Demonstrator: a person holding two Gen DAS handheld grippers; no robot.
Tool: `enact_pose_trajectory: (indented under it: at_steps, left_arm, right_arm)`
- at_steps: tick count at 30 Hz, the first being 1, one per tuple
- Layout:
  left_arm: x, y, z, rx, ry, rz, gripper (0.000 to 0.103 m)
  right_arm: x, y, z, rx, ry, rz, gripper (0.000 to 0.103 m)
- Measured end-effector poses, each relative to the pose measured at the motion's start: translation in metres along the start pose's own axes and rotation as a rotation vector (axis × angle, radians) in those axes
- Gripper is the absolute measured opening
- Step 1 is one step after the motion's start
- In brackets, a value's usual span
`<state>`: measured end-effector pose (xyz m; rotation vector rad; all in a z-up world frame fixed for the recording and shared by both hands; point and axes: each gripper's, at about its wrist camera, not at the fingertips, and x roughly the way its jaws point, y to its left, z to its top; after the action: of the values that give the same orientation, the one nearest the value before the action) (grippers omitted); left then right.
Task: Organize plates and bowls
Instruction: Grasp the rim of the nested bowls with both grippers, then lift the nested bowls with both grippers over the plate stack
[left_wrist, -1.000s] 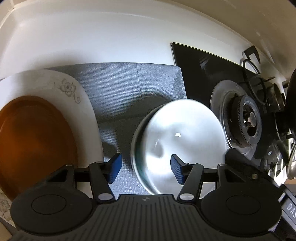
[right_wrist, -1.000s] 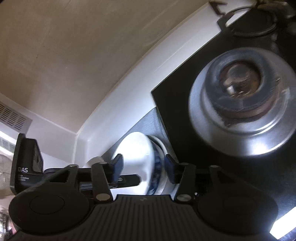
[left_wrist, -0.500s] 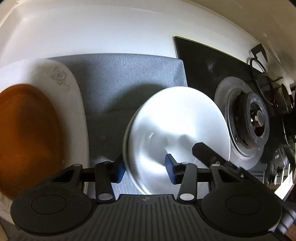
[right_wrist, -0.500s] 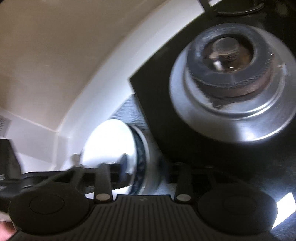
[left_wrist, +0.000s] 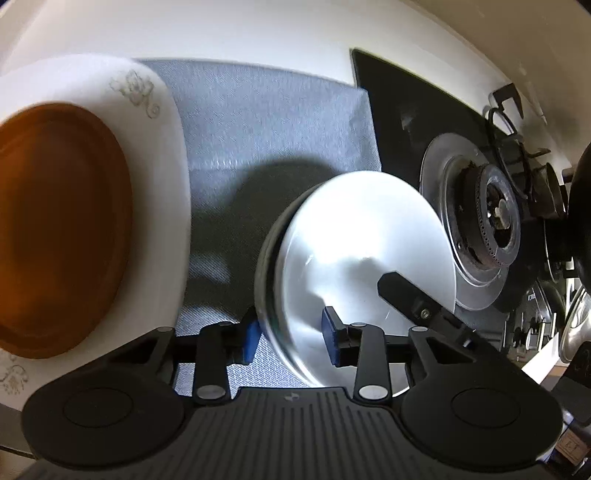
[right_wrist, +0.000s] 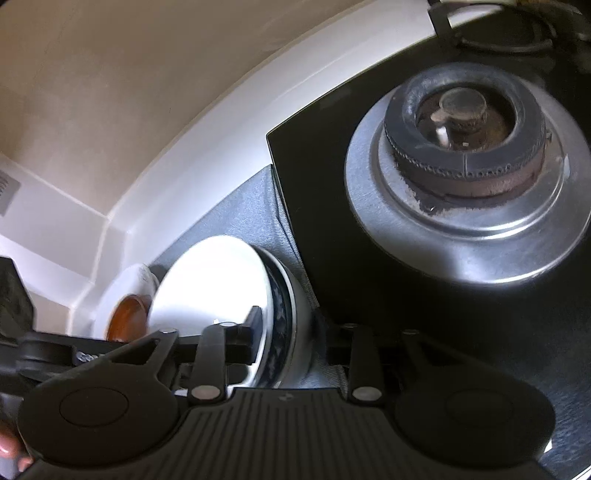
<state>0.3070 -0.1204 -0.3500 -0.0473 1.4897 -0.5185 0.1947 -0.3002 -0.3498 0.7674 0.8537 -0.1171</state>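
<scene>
A white bowl (left_wrist: 362, 236) with a blue-patterned outside stands on the grey mat (left_wrist: 258, 122); it also shows in the right wrist view (right_wrist: 210, 280). My left gripper (left_wrist: 290, 341) straddles its near left rim, one blue pad outside and one inside, still a little apart. My right gripper (right_wrist: 286, 339) straddles its right rim, the left finger (right_wrist: 255, 325) inside the bowl and the right finger dark outside. A brown plate (left_wrist: 55, 229) lies on a large white flowered plate (left_wrist: 159, 184) at the left.
A black glass hob (right_wrist: 332, 206) with a steel burner (right_wrist: 465, 147) lies to the right of the mat. Pan supports (left_wrist: 517, 122) and dark cookware stand at the far right. A white backsplash (left_wrist: 258, 33) runs behind the mat.
Both grippers have moved in onto the bowl's rim from opposite sides and narrowed. The bowl has shifted slightly on the mat.
</scene>
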Motion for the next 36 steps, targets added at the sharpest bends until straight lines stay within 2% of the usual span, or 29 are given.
enact_pose_trajectory:
  at_steps: [7,16,20,25,30,36]
  left_arm:
    - [-0.059,-0.012,-0.013,0.075,-0.097,0.071,0.034]
    - [-0.143,0.033,-0.043,0.009,-0.209,0.047,0.036]
    - [-0.180,0.067,-0.061,-0.030,-0.249,0.093,0.037]
    - [-0.210,0.120,-0.088,-0.113,-0.267,0.171,0.038]
    - [-0.231,0.175,-0.116,-0.232,-0.275,0.173,0.038]
    - [-0.272,0.210,-0.148,-0.290,-0.335,0.169,0.038]
  right_arm:
    - [-0.027,0.028,-0.005,-0.023,-0.016,0.049,0.030]
    - [-0.054,0.115,-0.016,-0.150,-0.024,0.123,0.030]
    - [-0.048,0.164,-0.031,-0.234,0.035,0.158,0.030]
    - [-0.024,0.224,-0.060,-0.346,0.173,0.204,0.030]
    - [-0.006,0.276,-0.092,-0.446,0.267,0.242,0.030]
    - [-0.021,0.328,-0.118,-0.556,0.300,0.294,0.031]
